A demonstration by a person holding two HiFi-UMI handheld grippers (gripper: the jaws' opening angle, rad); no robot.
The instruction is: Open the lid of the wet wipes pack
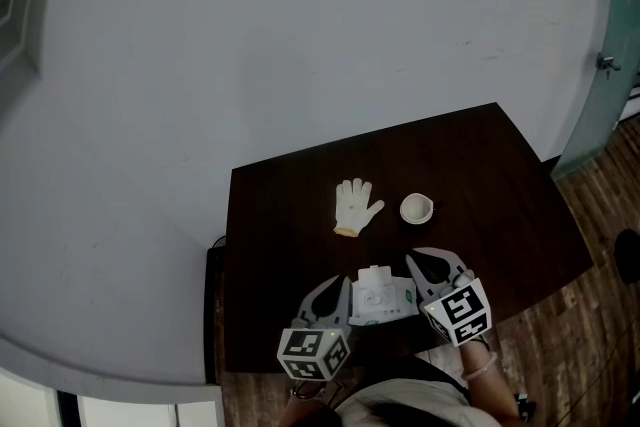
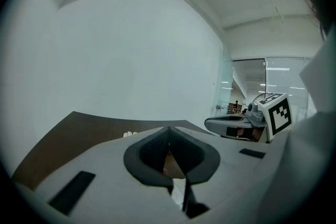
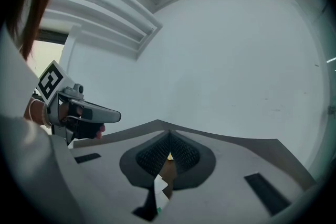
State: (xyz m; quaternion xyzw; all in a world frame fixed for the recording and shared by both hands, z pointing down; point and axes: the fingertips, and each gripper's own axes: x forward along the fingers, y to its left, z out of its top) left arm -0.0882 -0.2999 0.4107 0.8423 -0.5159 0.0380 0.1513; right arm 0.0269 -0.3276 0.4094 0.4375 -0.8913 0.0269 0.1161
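The wet wipes pack [image 1: 383, 295], white with a pale lid on top, lies flat near the front edge of the dark table [image 1: 290, 215]. My left gripper [image 1: 335, 287] rests just left of the pack, and its jaws meet at the tips in the left gripper view [image 2: 169, 128]. My right gripper [image 1: 415, 262] sits at the pack's right side, jaws together [image 3: 169, 135]. A white sliver of the pack [image 3: 159, 187] shows low in the slit between the right jaws, and another white sliver of it [image 2: 178, 192] under the left ones. Whether either gripper pinches the pack is hidden.
A white glove [image 1: 355, 205] lies mid-table beyond the pack, with a small white bowl [image 1: 417, 208] to its right. A pale wall stands behind the table. Wooden floor [image 1: 590, 315] shows to the right. The person's body is at the table's front edge.
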